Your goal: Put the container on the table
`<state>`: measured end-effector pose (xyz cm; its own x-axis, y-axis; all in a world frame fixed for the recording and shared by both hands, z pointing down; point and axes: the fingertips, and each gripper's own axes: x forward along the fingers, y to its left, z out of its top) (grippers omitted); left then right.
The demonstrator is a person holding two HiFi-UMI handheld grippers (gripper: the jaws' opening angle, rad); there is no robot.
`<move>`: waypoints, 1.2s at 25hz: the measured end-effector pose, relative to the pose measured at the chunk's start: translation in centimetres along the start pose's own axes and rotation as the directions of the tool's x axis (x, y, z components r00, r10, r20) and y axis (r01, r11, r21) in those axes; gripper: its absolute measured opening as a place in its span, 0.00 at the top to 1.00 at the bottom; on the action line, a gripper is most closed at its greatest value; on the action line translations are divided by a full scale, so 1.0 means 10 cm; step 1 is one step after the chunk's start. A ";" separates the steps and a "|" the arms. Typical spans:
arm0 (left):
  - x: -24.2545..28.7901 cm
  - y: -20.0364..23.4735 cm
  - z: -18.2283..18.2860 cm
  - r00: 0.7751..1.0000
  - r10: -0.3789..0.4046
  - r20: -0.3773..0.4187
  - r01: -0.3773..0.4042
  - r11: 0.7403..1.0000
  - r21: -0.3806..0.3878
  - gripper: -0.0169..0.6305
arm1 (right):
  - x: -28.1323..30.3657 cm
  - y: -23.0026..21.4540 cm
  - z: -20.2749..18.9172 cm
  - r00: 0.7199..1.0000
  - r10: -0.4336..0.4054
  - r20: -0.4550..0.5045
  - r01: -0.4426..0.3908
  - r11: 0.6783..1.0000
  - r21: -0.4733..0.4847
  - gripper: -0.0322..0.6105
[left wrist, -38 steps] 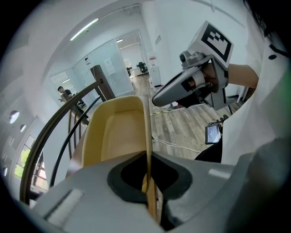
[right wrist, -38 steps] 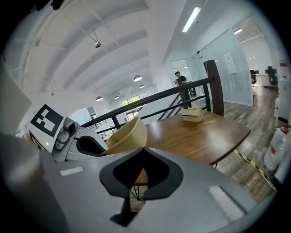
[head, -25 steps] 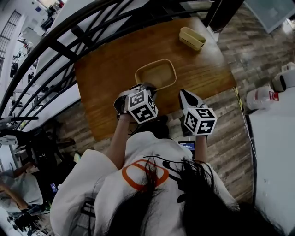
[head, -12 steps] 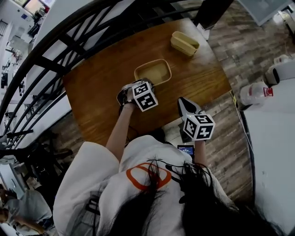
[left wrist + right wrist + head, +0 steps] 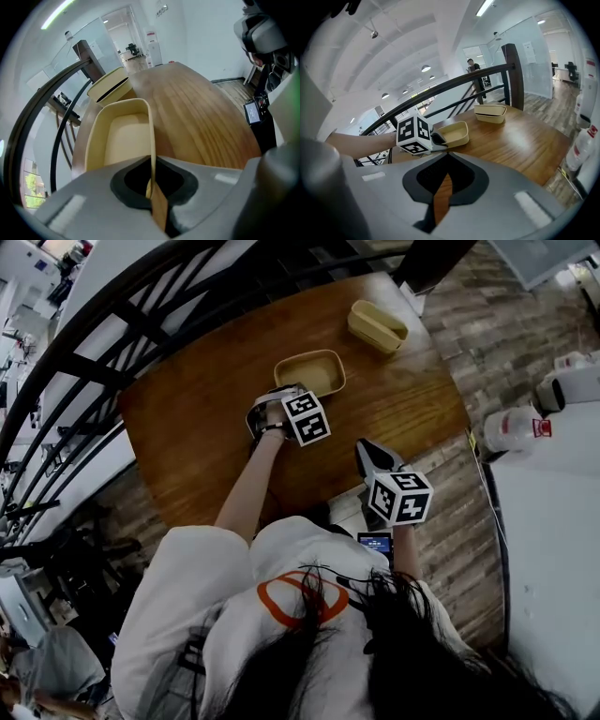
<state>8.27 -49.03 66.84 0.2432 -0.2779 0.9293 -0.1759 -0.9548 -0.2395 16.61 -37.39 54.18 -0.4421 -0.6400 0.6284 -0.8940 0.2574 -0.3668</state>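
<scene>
An open, empty yellow container (image 5: 309,371) sits low on the brown wooden table (image 5: 206,427), seemingly resting on it. My left gripper (image 5: 278,401) is shut on its near rim. In the left gripper view the thin container wall (image 5: 151,140) runs straight into my left gripper (image 5: 151,187). My right gripper (image 5: 373,456) hangs at the table's near edge, shut and holding nothing. The right gripper view shows the container (image 5: 454,133) ahead, beside the left gripper's marker cube (image 5: 414,135); my right gripper (image 5: 443,197) has only a thin slit between its jaws.
A second yellow container (image 5: 378,326) stands at the table's far right corner. A black railing (image 5: 112,324) curves along the left and far sides. White jugs (image 5: 511,432) stand on the wood floor at the right, next to a white surface (image 5: 553,549).
My left arm has stretched out, carrying the container farther from me across the table, toward the second container. The right gripper has hardly moved.
</scene>
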 end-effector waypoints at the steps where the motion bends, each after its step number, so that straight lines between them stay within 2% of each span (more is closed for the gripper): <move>1: 0.03 0.02 0.00 1.000 0.001 -0.007 -0.001 1.000 0.001 0.97 | 0.00 -0.01 0.00 1.000 0.000 -0.004 0.000 1.000 0.000 0.92; 5: 0.12 0.05 0.00 1.000 -0.013 -0.010 0.012 0.999 -0.030 0.95 | 0.01 -0.04 0.03 1.000 -0.002 -0.010 0.002 1.000 0.001 0.92; 7: 0.10 0.05 -0.01 1.000 -0.016 -0.001 0.016 0.999 -0.049 0.82 | 0.01 -0.03 0.04 1.000 0.001 -0.006 -0.001 1.000 0.005 0.92; 8: 0.08 0.07 0.00 1.000 -0.010 0.010 0.011 0.998 -0.061 0.80 | 0.02 -0.03 0.04 1.000 0.002 -0.005 -0.002 1.000 0.005 0.92; 14: -0.30 0.10 0.12 0.989 0.058 0.139 -0.038 0.988 -0.147 0.80 | 0.03 -0.03 0.02 1.000 0.015 -0.010 -0.015 1.000 -0.004 0.92; 18: -0.68 -0.01 0.26 0.960 0.098 0.264 -0.033 0.970 -0.241 0.80 | -0.03 -0.03 0.00 1.000 0.019 0.000 -0.019 1.000 -0.008 0.92; 22: -1.05 -0.19 0.33 0.915 0.138 0.378 -0.012 0.949 -0.316 0.87 | -0.04 0.05 -0.05 0.999 0.034 0.015 -0.034 0.999 -0.011 0.92; 26: -1.33 -0.40 0.28 0.887 0.173 0.428 0.009 0.920 -0.391 0.91 | -0.09 0.21 -0.07 0.998 0.059 0.032 -0.058 0.998 -0.025 0.92; 30: -1.55 -0.62 0.27 0.869 0.191 0.457 0.020 0.908 -0.418 0.92 | -0.22 0.30 -0.15 0.997 0.067 0.046 -0.065 0.997 -0.036 0.92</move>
<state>8.14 -39.07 53.17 0.6135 -0.4722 0.6330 -0.5536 -0.8288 -0.0817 14.78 -34.14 52.68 -0.4972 -0.6536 0.5706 -0.8652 0.3244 -0.3823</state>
